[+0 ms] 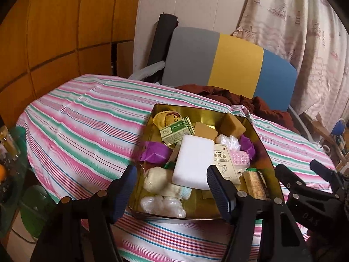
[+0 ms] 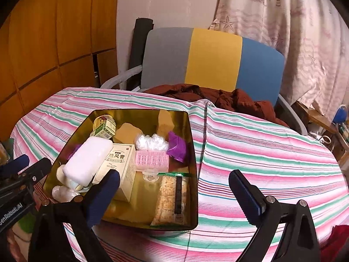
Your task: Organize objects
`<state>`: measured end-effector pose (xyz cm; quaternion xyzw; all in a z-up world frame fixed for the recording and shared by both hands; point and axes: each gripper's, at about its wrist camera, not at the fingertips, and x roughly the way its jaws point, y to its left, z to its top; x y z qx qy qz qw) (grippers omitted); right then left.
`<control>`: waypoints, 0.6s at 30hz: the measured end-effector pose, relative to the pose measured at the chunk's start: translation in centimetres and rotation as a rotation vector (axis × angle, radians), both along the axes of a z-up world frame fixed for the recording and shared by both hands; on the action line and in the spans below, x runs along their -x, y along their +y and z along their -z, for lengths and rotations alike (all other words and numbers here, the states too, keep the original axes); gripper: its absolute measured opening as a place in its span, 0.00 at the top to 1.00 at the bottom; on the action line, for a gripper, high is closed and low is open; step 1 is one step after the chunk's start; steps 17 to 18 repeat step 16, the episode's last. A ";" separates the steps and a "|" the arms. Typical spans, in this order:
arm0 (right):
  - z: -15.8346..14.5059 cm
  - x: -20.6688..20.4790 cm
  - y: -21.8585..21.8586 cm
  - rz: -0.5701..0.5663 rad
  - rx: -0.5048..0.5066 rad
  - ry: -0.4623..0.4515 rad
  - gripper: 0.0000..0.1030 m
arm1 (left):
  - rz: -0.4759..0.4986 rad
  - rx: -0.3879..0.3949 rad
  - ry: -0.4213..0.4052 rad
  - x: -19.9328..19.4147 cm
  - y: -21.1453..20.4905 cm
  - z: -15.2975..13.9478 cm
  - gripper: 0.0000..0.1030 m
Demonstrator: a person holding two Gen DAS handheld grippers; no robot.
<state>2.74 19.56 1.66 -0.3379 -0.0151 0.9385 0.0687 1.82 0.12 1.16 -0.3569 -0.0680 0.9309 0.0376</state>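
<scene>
Since the gold tin (image 1: 259,131) on the table (image 1: 76,120) is crammed, I keep both tongs, left (image 1: 172,187) and right (image 2: 174,187), apart and empty; a careless dip could snag the white sponge (image 1: 194,161).

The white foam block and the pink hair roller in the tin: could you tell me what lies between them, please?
In the right wrist view, a cream medicine box stands between the white foam block and the pink hair roller, inside the gold tin.

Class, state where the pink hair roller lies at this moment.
The pink hair roller lies inside the gold tin, between the beige medicine box and the purple wrapper, below the clear plastic bundle.
</scene>
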 end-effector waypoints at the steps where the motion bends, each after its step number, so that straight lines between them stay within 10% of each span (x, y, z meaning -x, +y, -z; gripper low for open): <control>1: 0.0 0.1 -0.1 -0.002 -0.001 0.001 0.02 | -0.003 -0.008 -0.003 0.1 -0.1 0.0 0.35; 18: 0.4 0.3 -0.4 -0.012 0.009 -0.012 0.02 | 0.029 0.049 0.041 0.0 0.3 -0.4 0.46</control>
